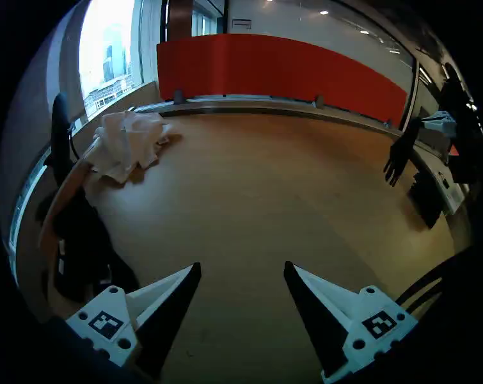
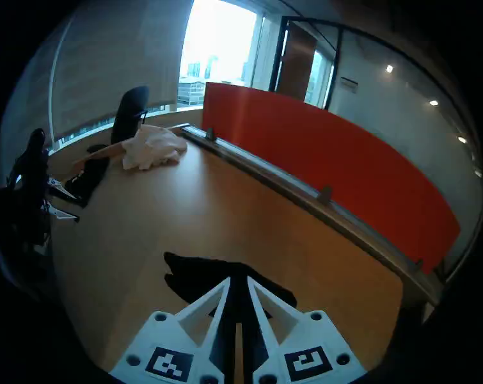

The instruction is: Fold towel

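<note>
The towel (image 1: 126,144) lies as a crumpled white heap at the far corner of the tabletop (image 1: 254,192), near the window and well apart from both grippers. The left gripper (image 1: 241,265) hovers over bare wood with its fingers spread wide, holding nothing. The right gripper (image 2: 238,281) has its fingers nearly together, clamped on a black cloth (image 2: 196,272) that looks glove-shaped and dangles from it. The step in hand seems to be reaching for the towel. It would be best to set the black cloth aside first. Then bring the heap to the open middle, away from the red divider (image 1: 273,67), and find 2 adjacent corners before spreading it flat.
</note>
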